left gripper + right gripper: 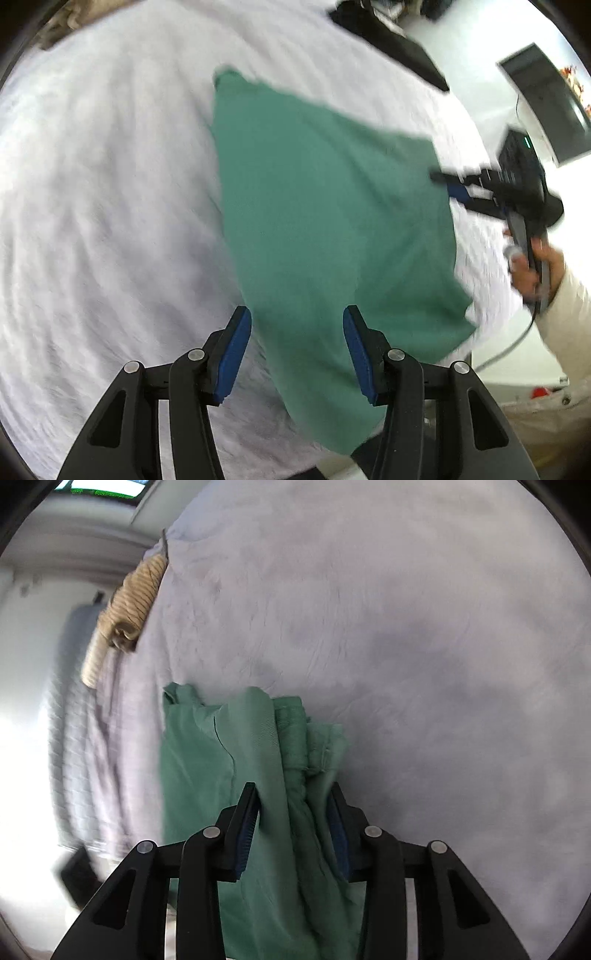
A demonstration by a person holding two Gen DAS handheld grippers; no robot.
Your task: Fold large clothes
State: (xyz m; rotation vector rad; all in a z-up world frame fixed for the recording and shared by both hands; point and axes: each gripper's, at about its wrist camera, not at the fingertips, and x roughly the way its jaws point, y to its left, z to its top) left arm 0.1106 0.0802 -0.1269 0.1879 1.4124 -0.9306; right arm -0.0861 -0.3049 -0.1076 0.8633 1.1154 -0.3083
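A green garment (325, 206) lies spread on the white bed sheet (110, 184), partly folded, with its near end hanging over the bed's edge. My left gripper (297, 332) hovers open over its near left part, and the pads touch nothing. In the right wrist view the garment (207, 775) is bunched into a ridge that runs between the fingers of my right gripper (291, 812). Its jaws stand apart and the cloth looks loose between them. In the left wrist view the right gripper (448, 182) sits at the garment's far right corner, held by a person's hand (535, 273).
A beige knitted item (136, 590) lies at the bed's left edge. A black garment (391, 44) lies across the far right of the bed. A dark screen (546, 99) stands on the pale floor beyond. The sheet (406, 627) stretches wide to the right.
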